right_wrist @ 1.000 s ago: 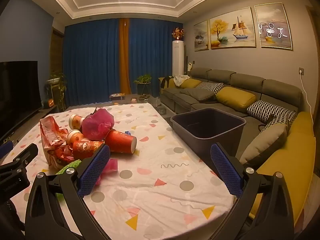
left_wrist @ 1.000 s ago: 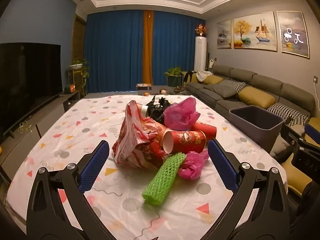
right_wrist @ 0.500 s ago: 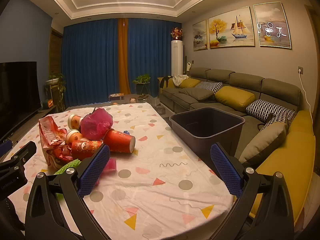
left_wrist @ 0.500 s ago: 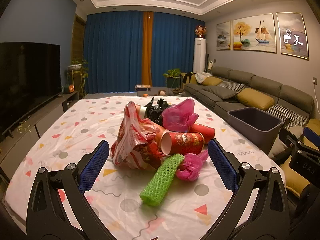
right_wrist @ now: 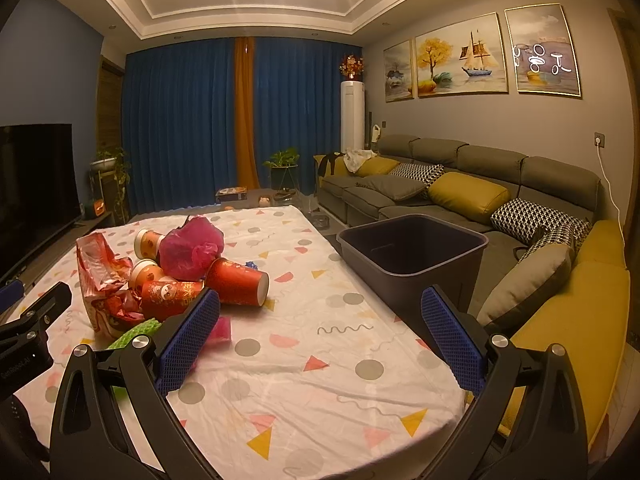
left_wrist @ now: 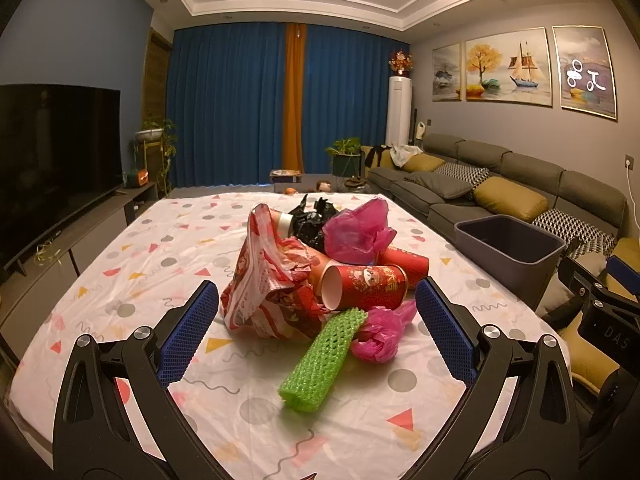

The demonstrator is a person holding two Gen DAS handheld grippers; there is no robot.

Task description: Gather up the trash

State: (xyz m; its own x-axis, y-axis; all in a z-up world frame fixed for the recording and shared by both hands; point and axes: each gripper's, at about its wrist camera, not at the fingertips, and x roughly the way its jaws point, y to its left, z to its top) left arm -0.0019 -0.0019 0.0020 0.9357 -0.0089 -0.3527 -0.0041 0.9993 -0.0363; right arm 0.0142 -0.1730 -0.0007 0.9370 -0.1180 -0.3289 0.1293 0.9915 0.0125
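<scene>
Desk [left_wrist: 168,240] under a patterned cloth, trash heaped mid-top. Grey bin [right_wrist: 412,254] just beside the desk's right edge, by the sofa [right_wrist: 472,184]; nothing visible inside. In the heap: red bag [left_wrist: 260,280], pink bags [left_wrist: 354,232], black bag [left_wrist: 312,220], red cups [left_wrist: 366,286] on their sides, green foam net [left_wrist: 320,360] nearest. Left gripper [left_wrist: 318,332] spread wide, empty, facing the heap. Right gripper [right_wrist: 320,336] likewise spread, empty, over bare cloth.

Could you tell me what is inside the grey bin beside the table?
The bin looks empty: the right wrist view shows only bare dark walls and part of the floor. Its near rim hides the rest of the bottom.
</scene>
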